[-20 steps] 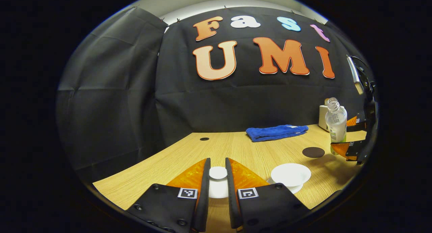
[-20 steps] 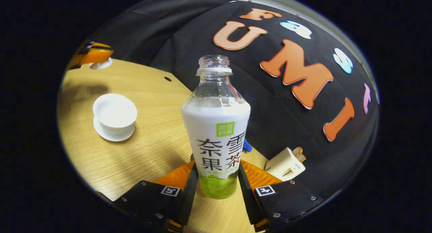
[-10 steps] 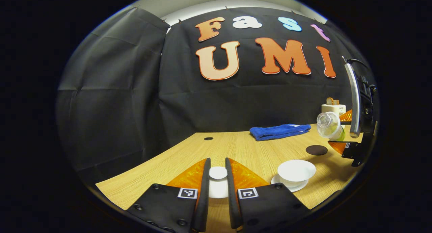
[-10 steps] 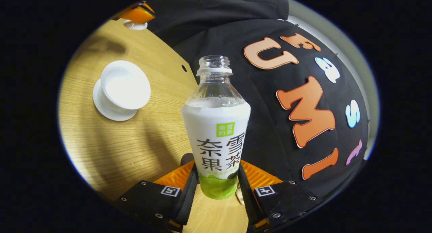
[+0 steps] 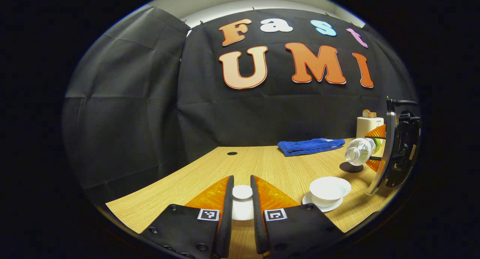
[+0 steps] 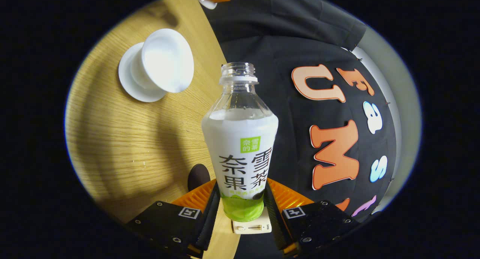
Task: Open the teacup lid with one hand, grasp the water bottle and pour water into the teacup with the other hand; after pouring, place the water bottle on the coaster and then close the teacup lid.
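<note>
Now, going L to R in the left gripper view: the left tongs (image 5: 242,199) are nearly closed, both fingers pressed on the knob of the white teacup lid (image 5: 242,201), held just above the wood bench (image 5: 270,165). Right of them sits the open teacup (image 5: 330,188) on its saucer, w/ white bowl and wide rim. Behind it lie a blue towel (image 5: 310,146) and, further right, the dark round coaster (image 5: 351,167). Above the coaster, the right tongs (image 5: 375,148) hold the water bottle (image 5: 359,151) tipped w/ its mouth down-left toward the cup. In the right gripper view both fingers clamp the bottle's green base; it's uncapped, clear neck, white label.
</note>
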The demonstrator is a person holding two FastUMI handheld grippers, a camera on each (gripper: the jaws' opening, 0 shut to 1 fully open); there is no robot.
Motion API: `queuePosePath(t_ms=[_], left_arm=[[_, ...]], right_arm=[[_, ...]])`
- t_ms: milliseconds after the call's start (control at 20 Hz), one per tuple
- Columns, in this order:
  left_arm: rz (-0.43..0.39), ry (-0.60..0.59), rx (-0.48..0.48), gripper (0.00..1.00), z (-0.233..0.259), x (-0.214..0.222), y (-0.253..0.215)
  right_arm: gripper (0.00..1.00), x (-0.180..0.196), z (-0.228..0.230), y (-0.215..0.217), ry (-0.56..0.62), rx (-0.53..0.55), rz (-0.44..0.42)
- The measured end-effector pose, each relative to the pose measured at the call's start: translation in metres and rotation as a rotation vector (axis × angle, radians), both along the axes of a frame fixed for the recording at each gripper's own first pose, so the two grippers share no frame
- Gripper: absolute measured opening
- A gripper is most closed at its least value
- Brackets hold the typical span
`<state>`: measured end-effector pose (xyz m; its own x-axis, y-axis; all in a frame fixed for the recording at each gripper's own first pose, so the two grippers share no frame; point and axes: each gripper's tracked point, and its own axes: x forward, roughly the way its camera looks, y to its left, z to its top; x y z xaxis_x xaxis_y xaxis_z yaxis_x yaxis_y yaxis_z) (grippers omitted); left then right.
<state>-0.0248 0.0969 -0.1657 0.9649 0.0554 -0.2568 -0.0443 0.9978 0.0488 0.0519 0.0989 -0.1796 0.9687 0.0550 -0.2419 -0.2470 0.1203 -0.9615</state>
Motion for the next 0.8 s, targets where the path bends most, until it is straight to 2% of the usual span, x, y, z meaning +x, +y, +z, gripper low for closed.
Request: queuePosePath(t_ms=[50, 100, 300, 400, 450, 500, 550, 600, 800], left_arm=[[-0.001, 0.001, 0.000, 0.26, 0.000, 0.000, 0.000], [-0.002, 0.000, -0.001, 0.29, -0.001, 0.000, 0.001], [0.000, 0.011, -0.019, 0.26, -0.002, 0.002, 0.002], [-0.005, -0.001, -0.017, 0.29, 0.002, 0.004, 0.002], [-0.007, -0.004, -0.014, 0.26, 0.004, 0.005, 0.003], [-0.007, -0.003, -0.014, 0.29, 0.003, 0.005, 0.004], [-0.004, -0.001, -0.018, 0.26, 0.003, 0.005, 0.005], [-0.003, 0.000, -0.023, 0.29, 0.003, 0.005, 0.005], [0.001, 0.007, -0.026, 0.29, 0.000, 0.003, 0.009]], right_arm=[[0.66, 0.000, 0.000, -0.001, -0.010, -0.024, 0.006], [0.66, -0.001, 0.001, -0.001, -0.024, -0.052, 0.014], [0.66, -0.002, 0.005, 0.001, -0.061, -0.136, 0.051], [0.66, -0.001, 0.008, 0.003, -0.084, -0.170, 0.075], [0.66, -0.001, 0.008, 0.003, -0.097, -0.187, 0.084], [0.66, -0.002, 0.009, 0.003, -0.104, -0.202, 0.091], [0.66, -0.002, 0.009, 0.004, -0.107, -0.211, 0.098], [0.66, -0.002, 0.010, 0.005, -0.111, -0.220, 0.106], [0.66, -0.004, 0.013, 0.009, -0.134, -0.257, 0.136]])
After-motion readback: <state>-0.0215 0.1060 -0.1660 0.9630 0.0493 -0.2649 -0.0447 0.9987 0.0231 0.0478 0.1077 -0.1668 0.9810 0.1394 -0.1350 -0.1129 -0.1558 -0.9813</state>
